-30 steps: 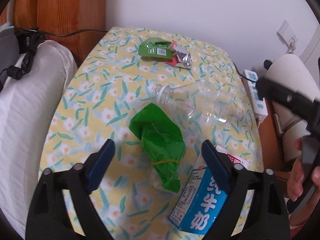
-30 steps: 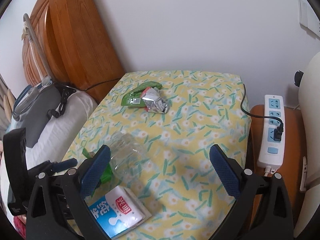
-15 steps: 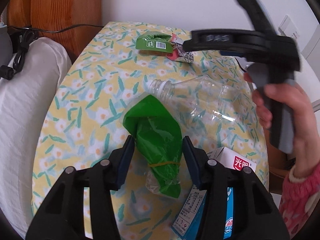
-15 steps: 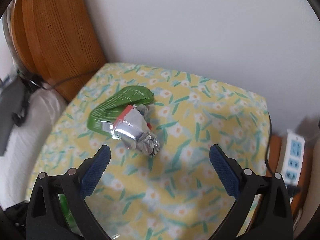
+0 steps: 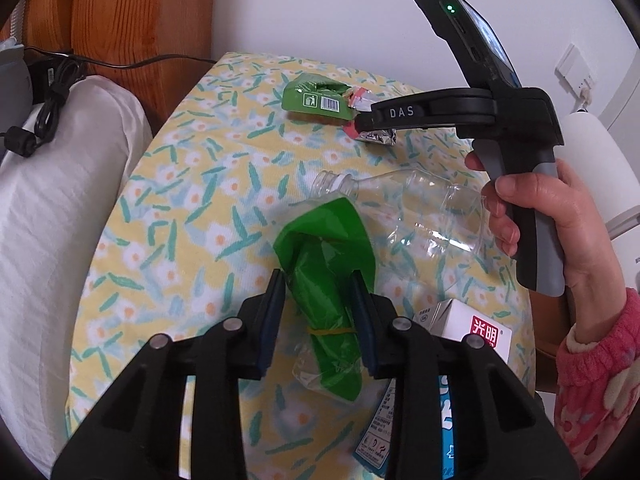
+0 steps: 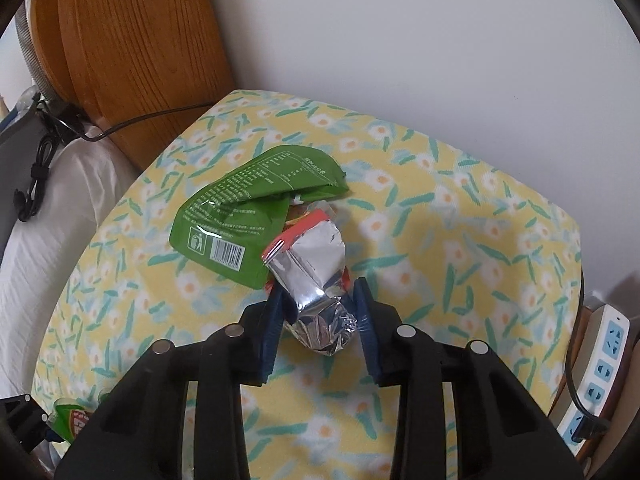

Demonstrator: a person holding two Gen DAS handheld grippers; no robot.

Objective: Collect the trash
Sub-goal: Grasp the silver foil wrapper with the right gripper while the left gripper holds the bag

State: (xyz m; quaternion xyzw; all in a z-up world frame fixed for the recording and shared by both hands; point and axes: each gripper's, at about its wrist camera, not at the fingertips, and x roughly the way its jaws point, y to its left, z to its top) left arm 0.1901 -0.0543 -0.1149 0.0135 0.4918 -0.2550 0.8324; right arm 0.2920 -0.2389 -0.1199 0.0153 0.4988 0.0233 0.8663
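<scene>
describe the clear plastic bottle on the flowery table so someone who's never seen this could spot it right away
Start at the yellow floral tablecloth beside the wooden headboard. Near its middle a clear plastic bottle lies on its side, capless, mouth pointing toward the headboard, just beyond the green plastic bag. It is the only see-through, colourless item; its neighbours are green, silver or printed.

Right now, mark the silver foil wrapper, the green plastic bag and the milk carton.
silver foil wrapper (image 6: 316, 280): right wrist view, on its creased foil face.
green plastic bag (image 5: 320, 264): left wrist view, on its folded middle.
milk carton (image 5: 476, 324): left wrist view, on its white top panel.
</scene>
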